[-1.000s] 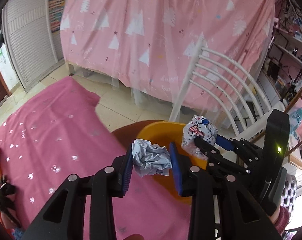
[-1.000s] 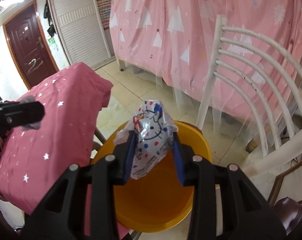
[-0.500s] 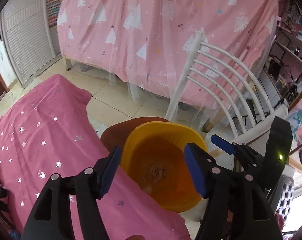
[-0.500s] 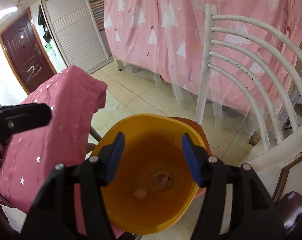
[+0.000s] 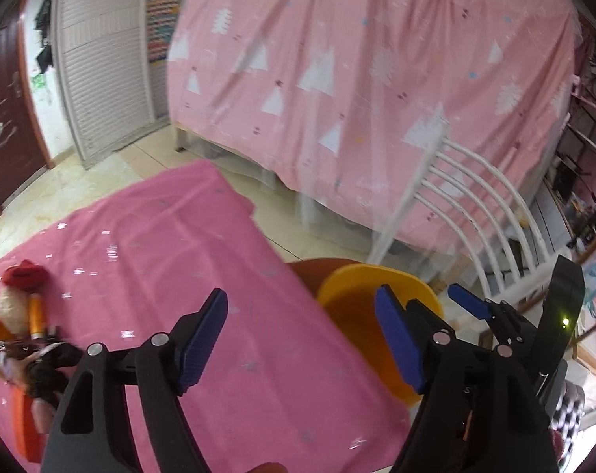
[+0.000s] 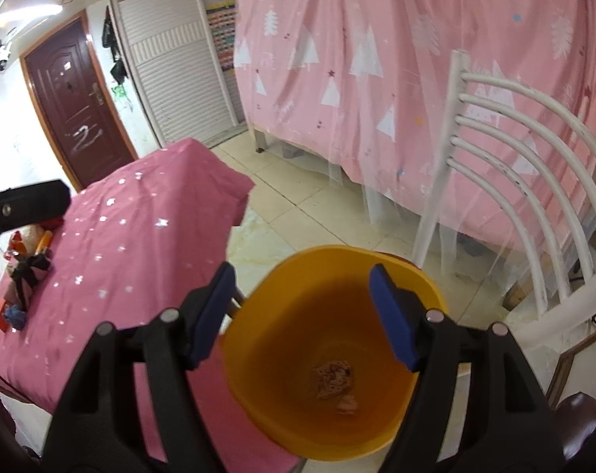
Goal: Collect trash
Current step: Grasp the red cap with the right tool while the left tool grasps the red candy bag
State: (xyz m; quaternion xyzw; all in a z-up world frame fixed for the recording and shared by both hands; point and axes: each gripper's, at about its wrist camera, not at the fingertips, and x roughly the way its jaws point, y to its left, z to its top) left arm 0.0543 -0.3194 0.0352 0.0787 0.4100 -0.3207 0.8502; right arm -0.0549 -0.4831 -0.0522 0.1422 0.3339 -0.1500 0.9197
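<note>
Both pieces of trash, a crumpled paper and a printed wrapper, formerly clamped over the bucket, have been dropped; the left view has since swung toward the bench.

Left gripper: jaws released and opening, nothing between them; held over the pink starred cloth on the bench.

Right gripper: jaws released and opening, nothing between them; held above the bucket mouth.

Yellow bucket: set just beside the bench edge. Wrapper lies at the bottom, with a smaller scrap just beside it; whether that is the paper cannot be told.

Risk: the bucket could be knocked or tipped if its rim is clipped by a jaw on withdrawal, since the right jaws straddle it closely.

Far bench end: a clutter of small things, red, orange and black, kind unclear; whether any is trash cannot be told.

Beyond: white chair next to the bucket, narrowing that side; pink-draped bed; slatted door; dark door.
</note>
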